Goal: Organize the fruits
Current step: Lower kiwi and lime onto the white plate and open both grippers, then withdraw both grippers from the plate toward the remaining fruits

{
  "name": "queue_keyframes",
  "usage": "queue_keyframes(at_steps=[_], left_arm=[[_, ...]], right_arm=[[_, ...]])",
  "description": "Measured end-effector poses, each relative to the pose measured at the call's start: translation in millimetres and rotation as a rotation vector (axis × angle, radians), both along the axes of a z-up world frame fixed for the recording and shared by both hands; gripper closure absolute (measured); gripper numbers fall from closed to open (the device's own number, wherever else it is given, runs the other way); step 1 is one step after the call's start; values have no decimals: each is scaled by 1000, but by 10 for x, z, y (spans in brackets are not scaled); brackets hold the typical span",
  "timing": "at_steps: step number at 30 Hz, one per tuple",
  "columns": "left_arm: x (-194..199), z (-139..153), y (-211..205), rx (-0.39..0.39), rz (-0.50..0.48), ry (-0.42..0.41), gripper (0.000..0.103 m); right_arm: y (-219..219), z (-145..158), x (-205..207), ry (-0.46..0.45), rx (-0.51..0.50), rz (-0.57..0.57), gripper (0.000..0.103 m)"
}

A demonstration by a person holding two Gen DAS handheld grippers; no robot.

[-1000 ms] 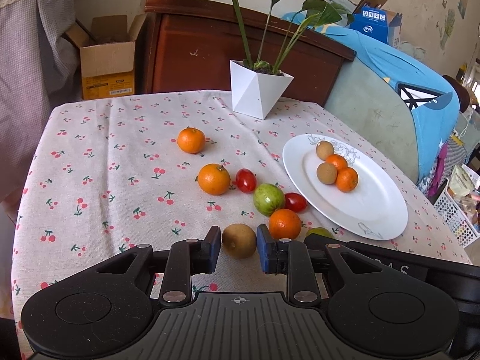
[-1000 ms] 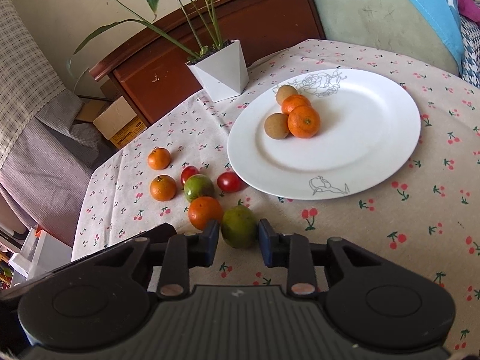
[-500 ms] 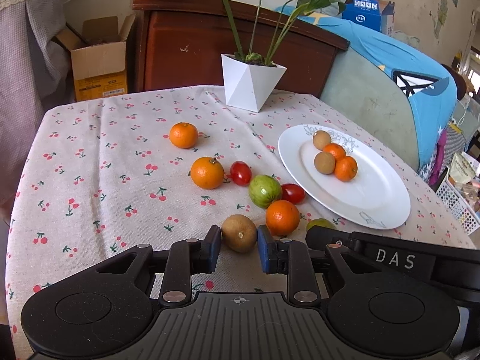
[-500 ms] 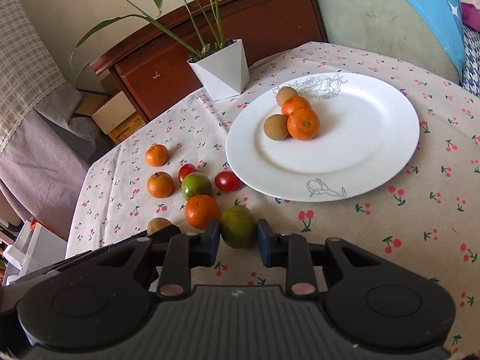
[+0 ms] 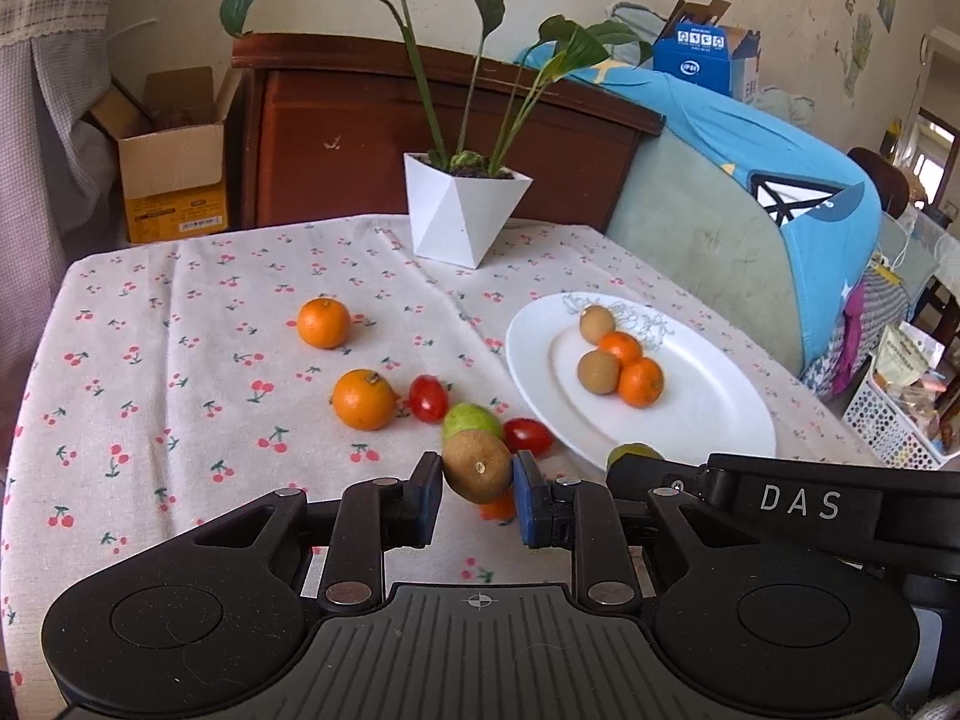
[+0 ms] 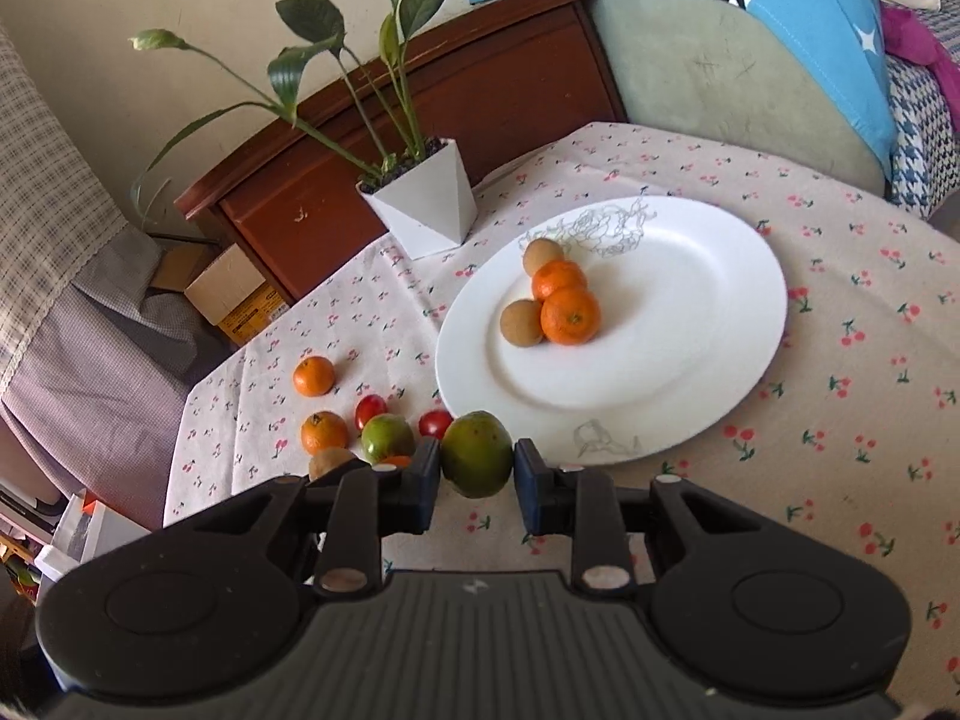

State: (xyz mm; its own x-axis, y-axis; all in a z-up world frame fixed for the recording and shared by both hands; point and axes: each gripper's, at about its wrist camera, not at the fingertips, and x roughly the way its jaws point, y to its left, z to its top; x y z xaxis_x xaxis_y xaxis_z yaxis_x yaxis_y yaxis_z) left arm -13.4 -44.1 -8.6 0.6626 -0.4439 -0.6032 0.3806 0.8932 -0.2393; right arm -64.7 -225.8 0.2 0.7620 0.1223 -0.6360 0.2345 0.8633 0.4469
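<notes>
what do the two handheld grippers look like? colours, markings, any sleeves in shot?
Both match: matte black plastic, ribbed centre plate with a small crosshair mark, two round side housings, linkage arms with silver rivets. Left gripper and right gripper have blue-faced pads. White "DAS" lettering marks the right one's side. No cables, hands or sleeves visible.

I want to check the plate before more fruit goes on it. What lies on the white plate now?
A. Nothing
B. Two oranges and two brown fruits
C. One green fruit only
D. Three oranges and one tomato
B: on the white plate two oranges lie bunched with two brown fruits; no tomato or green fruit is on it.
</notes>
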Motion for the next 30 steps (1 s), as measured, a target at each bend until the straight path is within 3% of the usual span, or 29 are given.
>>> queue_keyframes(at_steps=[8,20,30], left_arm=[[79,76,-391,-53,-90,31,80],[264,-71,-744,20,-132,57,80],[380,103,-694,69,-155,47,71]], right_arm=[[-490,91,134,72,18,-55,76],[-727,-94,162,90,83,-172,74],[-717,-34,137,60,117,-161,74]])
